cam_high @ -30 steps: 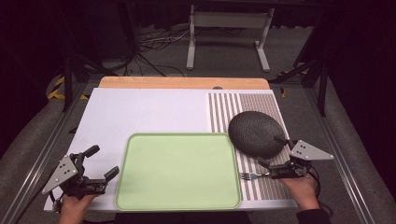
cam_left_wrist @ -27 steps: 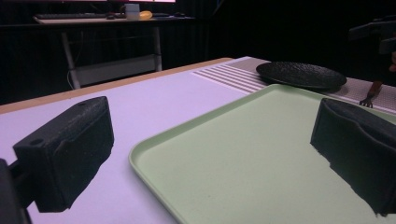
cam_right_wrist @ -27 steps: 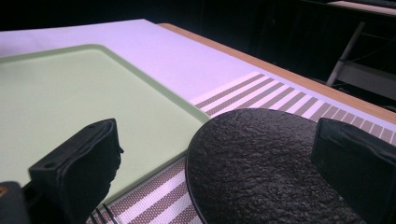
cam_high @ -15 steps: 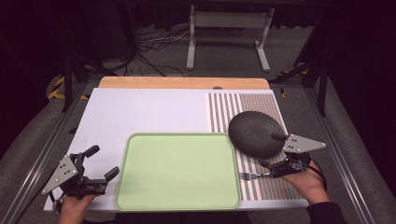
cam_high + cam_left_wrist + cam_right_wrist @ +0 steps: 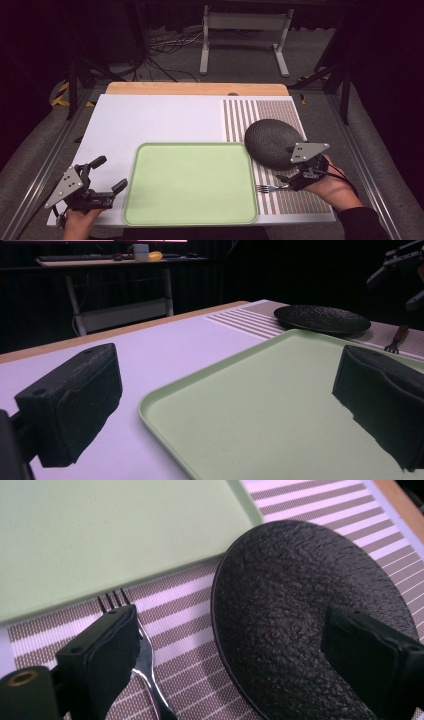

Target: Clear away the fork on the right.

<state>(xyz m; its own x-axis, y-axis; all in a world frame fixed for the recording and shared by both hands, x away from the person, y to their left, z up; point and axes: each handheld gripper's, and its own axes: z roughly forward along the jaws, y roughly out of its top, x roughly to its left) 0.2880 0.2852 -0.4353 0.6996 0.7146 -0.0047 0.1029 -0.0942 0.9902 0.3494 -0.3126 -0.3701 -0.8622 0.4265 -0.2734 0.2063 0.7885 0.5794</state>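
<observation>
While the bench (image 5: 165,117) and green tray (image 5: 190,182) sit unchanged, the right tongs (image 5: 285,181) have lifted and drifted toward the frame's right edge, jaws narrowing slightly yet wide and gripping nothing. They now straddle the black plate's (image 5: 270,142) rim and the fork (image 5: 270,188) at lower right, suggesting a pickup. The left tongs (image 5: 112,175) gape empty at lower left.

Silver fork (image 5: 145,672) flat on striped mat (image 5: 185,625), tines toward green tray (image 5: 115,535), beside black plate (image 5: 300,615).
</observation>
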